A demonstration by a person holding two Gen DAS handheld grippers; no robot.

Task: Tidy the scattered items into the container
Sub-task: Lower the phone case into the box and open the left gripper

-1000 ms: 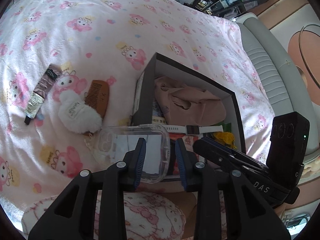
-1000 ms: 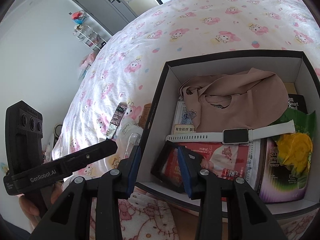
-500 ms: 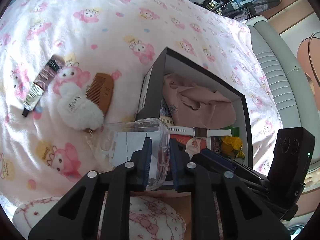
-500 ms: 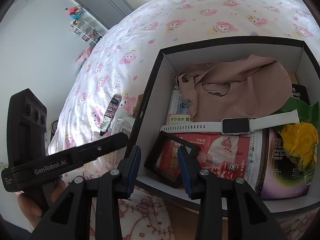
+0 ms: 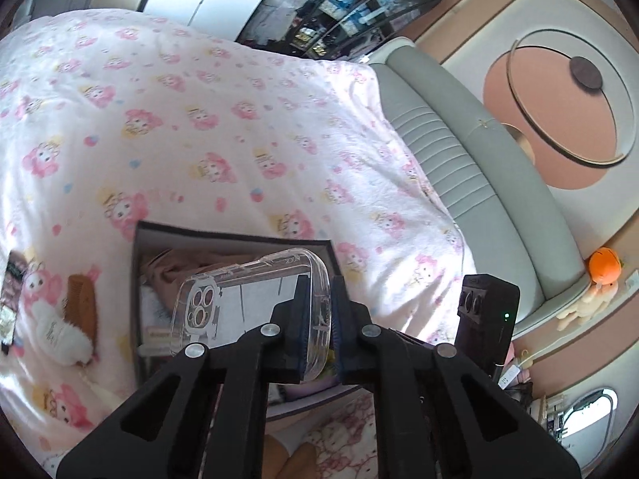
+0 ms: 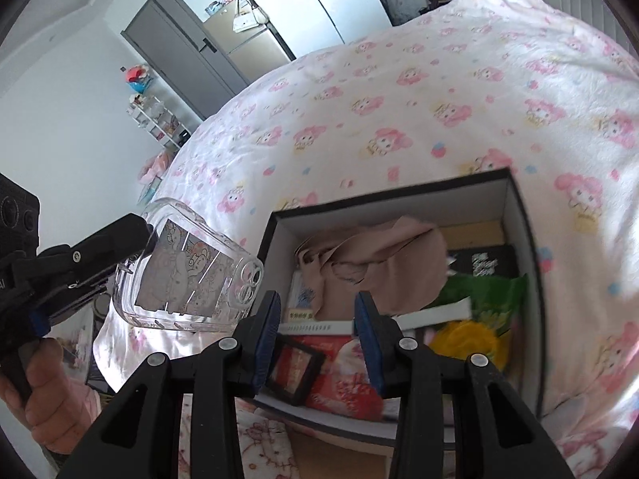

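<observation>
A clear phone case point(image 5: 247, 303) hangs in the air above the box's near left corner, and my left gripper point(image 5: 321, 307) is closing on its end with the pads pressing it. The case point(image 6: 187, 275) shows a cartoon insert in the right wrist view. The black box point(image 6: 399, 207) with white inner walls sits on the bed and holds a beige cloth point(image 6: 375, 255), a white watch point(image 6: 439, 313), a yellow item point(image 6: 467, 339) and a red packet point(image 6: 343, 383). My right gripper point(image 6: 317, 335) hovers open over the box's near edge, nothing between its fingers.
On the pink patterned blanket left of the box point(image 5: 231, 235) lie a wooden comb point(image 5: 82, 307), a white fluffy puff point(image 5: 60, 331) and a dark tube point(image 5: 14, 279). A grey padded headboard point(image 5: 459, 151) runs along the right. A hand point(image 6: 44, 391) holds the left gripper.
My left gripper closed on the phone case and lifted it off the bed to above the box's corner. The right gripper rose and drew back, still open.
</observation>
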